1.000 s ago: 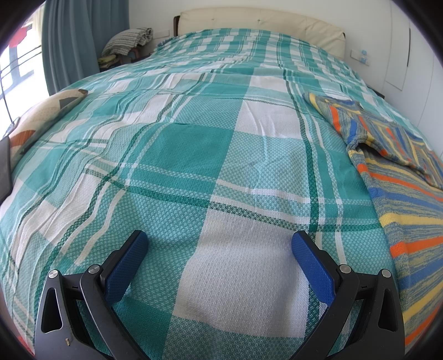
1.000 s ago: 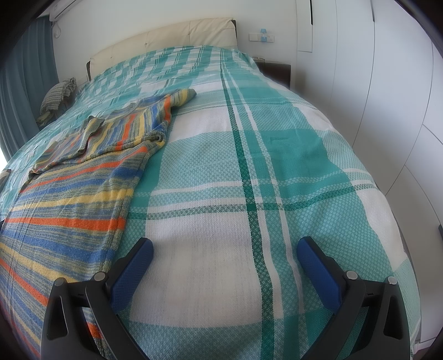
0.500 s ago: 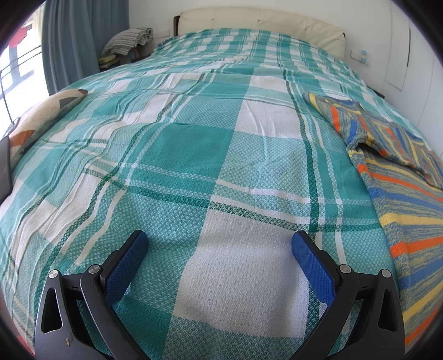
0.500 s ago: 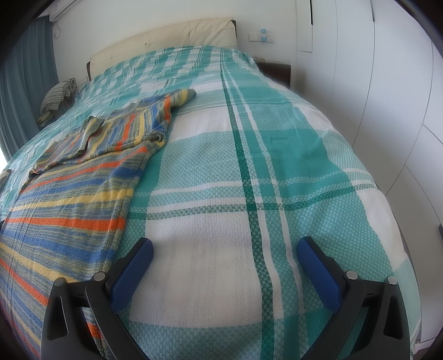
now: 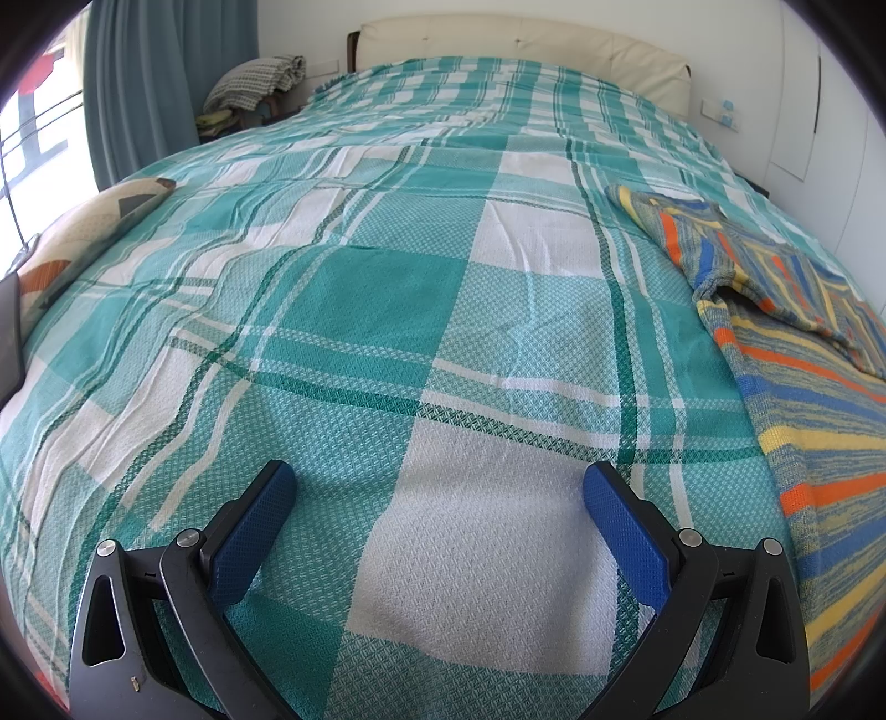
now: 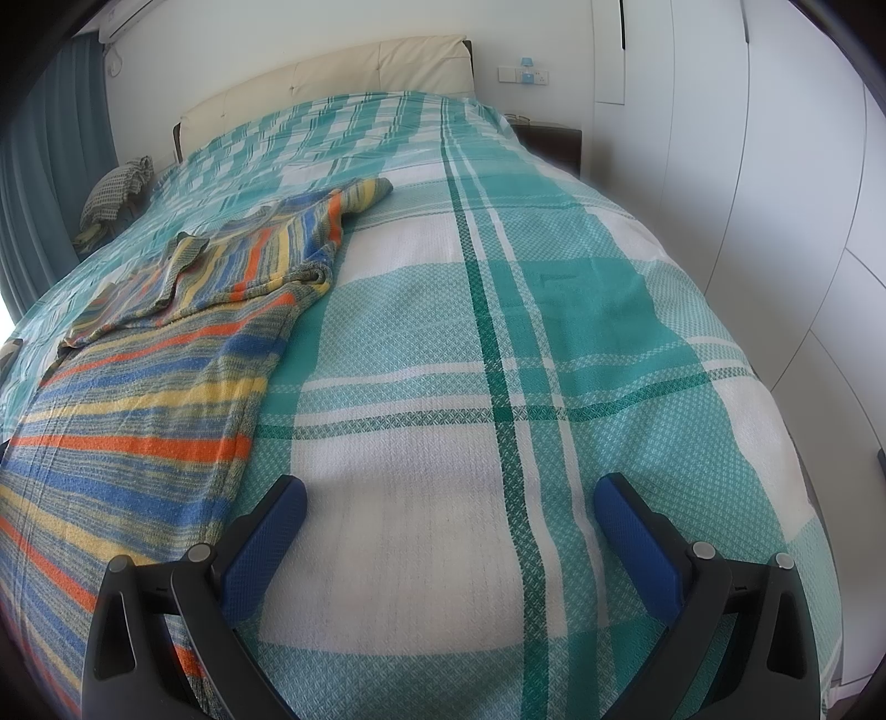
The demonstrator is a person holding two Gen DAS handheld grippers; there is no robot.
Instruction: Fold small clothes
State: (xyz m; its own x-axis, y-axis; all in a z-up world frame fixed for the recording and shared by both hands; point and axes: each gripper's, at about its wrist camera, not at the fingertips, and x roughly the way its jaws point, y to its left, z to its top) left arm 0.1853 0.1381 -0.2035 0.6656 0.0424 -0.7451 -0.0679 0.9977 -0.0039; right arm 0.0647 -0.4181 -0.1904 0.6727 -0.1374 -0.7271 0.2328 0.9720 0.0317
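Left wrist view showed the left gripper (image 5: 437, 487) with its jaws spread wide and nothing between them, hovering low over the teal-and-white checked bedspread (image 5: 387, 310). The striped knit garment (image 5: 797, 354) lay flat on the bed to the right of that gripper, well apart from its blue pads (image 5: 623, 531); only the garment's left edge and one folded-in sleeve showed at the frame's right side. Beyond the garment, toward the headboard (image 5: 520, 39), the bedspread ran bare. A patterned cushion (image 5: 83, 232) sat at the bed's edge, far on the opposite side from the garment.

Right wrist view showed the right gripper (image 6: 451, 498), jaws likewise wide apart and empty, poised over bare bedspread (image 6: 554, 332). The garment (image 6: 149, 399) lay just to the left of it, its long right edge running close past the gripper's left pad (image 6: 263, 543); whether the two touched could not be told. A sleeve (image 6: 288, 243) appeared turned in across the garment's chest, nearer the headboard (image 6: 332, 72).

Judging from this, folding had barely begun: the garment was laid out between the two grippers, and neither held it. The next move would likely call for each gripper to shift inward toward the garment, lower its jaws over an edge or hem, and pinch the knit without catching the bedspread beneath.
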